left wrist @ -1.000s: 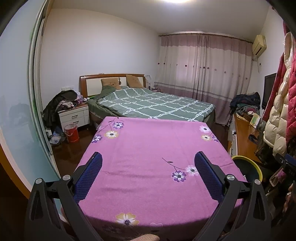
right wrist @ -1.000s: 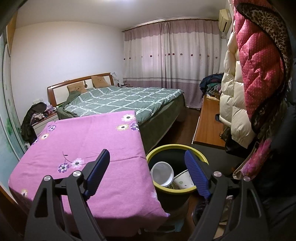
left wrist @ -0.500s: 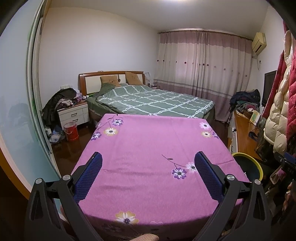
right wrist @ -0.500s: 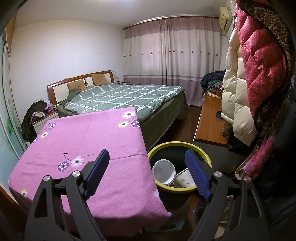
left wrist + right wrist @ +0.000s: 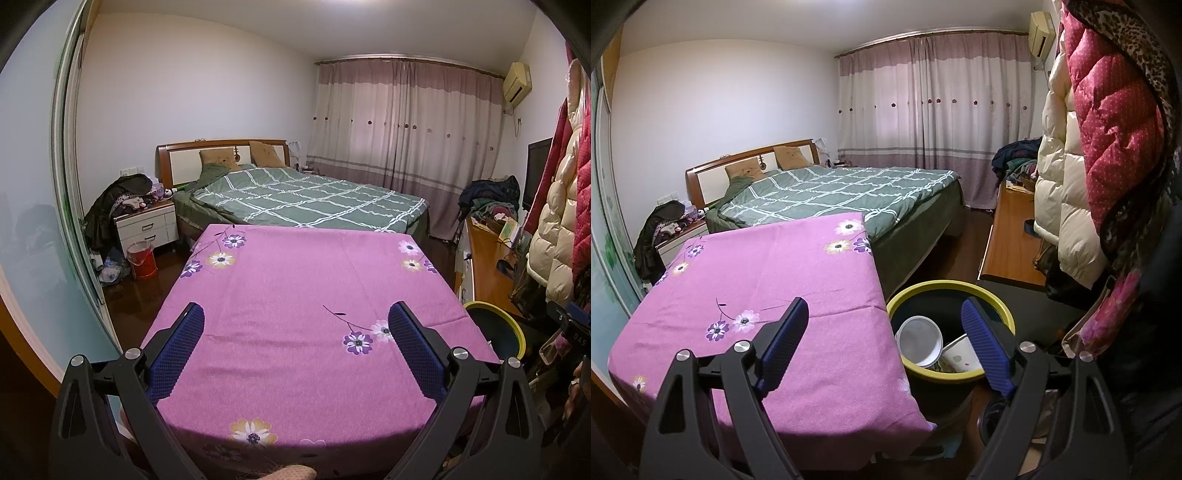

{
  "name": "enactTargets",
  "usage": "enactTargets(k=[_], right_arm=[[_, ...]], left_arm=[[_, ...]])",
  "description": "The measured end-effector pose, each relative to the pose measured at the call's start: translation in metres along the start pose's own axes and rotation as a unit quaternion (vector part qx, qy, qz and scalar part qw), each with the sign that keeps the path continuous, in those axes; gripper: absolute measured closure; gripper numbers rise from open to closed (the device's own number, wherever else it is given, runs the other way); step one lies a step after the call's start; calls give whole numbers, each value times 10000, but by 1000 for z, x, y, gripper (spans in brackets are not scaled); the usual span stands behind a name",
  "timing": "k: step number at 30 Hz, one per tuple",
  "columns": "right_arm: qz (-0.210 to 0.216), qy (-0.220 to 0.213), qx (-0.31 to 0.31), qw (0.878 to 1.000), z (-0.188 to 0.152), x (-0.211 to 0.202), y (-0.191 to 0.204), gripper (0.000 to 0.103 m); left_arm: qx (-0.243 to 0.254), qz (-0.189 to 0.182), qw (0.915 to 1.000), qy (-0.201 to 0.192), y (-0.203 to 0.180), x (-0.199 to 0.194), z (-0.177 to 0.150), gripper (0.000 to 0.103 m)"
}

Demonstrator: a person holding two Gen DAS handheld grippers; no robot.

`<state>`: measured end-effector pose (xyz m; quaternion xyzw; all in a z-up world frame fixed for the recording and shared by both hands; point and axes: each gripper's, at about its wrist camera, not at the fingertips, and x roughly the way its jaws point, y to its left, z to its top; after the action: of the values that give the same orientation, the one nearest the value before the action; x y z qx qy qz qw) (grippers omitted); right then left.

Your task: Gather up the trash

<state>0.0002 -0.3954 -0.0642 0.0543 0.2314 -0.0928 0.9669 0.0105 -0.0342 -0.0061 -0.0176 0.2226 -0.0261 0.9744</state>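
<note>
A dark bin with a yellow rim (image 5: 925,286) stands on the floor at the right edge of the table. Inside it lie a white bowl (image 5: 919,341) and a white paper cup (image 5: 962,356) on other scraps. My right gripper (image 5: 884,317) hangs open above the table's right edge and the bin, nothing between its blue pads. My left gripper (image 5: 295,321) is open too, held over the purple flowered tablecloth (image 5: 295,295), with nothing in it. In the left wrist view the bin's rim (image 5: 480,304) shows at the right.
Behind the table is a bed with a green checked cover (image 5: 306,201). A nightstand piled with clothes (image 5: 146,221) and a red bucket (image 5: 141,259) stand at left. A wooden desk (image 5: 1012,243) and hanging coats (image 5: 1108,110) fill the right side.
The left wrist view has shifted slightly, with the table sitting a little lower and nearer. The right gripper has stayed put, open over the bin.
</note>
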Motion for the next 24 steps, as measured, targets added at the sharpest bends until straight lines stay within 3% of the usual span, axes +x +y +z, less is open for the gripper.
enactTargets(k=[24], right_arm=[[-1, 40, 20, 10000, -2, 3, 0, 22]], left_arm=[[-2, -56, 9999, 95, -1, 8, 0, 5]])
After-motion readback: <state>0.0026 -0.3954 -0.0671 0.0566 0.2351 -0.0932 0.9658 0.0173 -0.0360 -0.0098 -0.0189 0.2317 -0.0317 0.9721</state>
